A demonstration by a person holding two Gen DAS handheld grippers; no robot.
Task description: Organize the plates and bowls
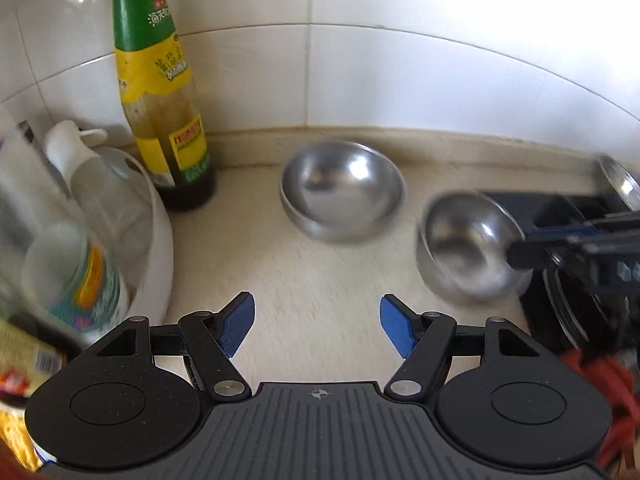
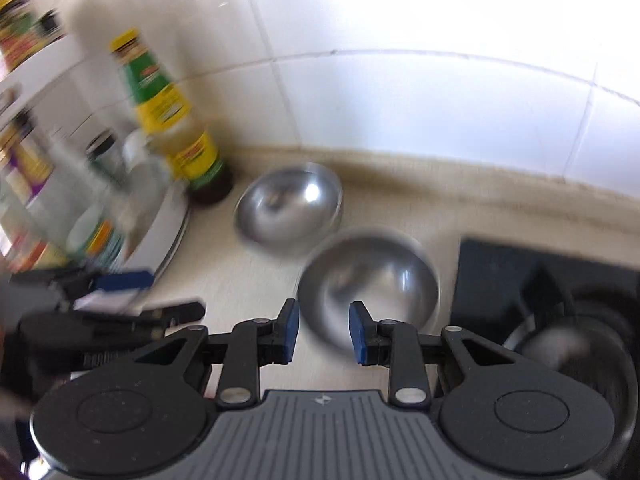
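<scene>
- Left gripper (image 1: 317,326), seen from its own camera, hangs over bare counter (image 1: 320,264) with its blue pads wide apart, released and gripping nothing.
- Right gripper (image 2: 323,332) has its pads slightly parted. The near rim of a steel bowl (image 2: 370,280) shows in the gap, yet neither pad visibly presses on it, so it reads as released.
- In the left view the right gripper's black finger overlaps that bowl's right rim; blur makes contact impossible to judge.
- Second steel bowl (image 1: 342,190) sits near the counter's back edge, close to the tiled wall (image 1: 400,80) and apart from the first.
- A sauce bottle (image 1: 160,92) with a green and yellow label stands at the back-left corner, just left of the rear bowl.
- White rack (image 1: 158,240) at the counter's left edge holds blurred bottles and jars, partly cut off by the frame.
- Black stove (image 2: 520,280) fills the right side; a dark pan (image 2: 580,352) on it is smeared and partly hidden by the gripper body.
- A shiny metal rim (image 1: 622,184) at the far right is cropped and cannot be identified.
</scene>
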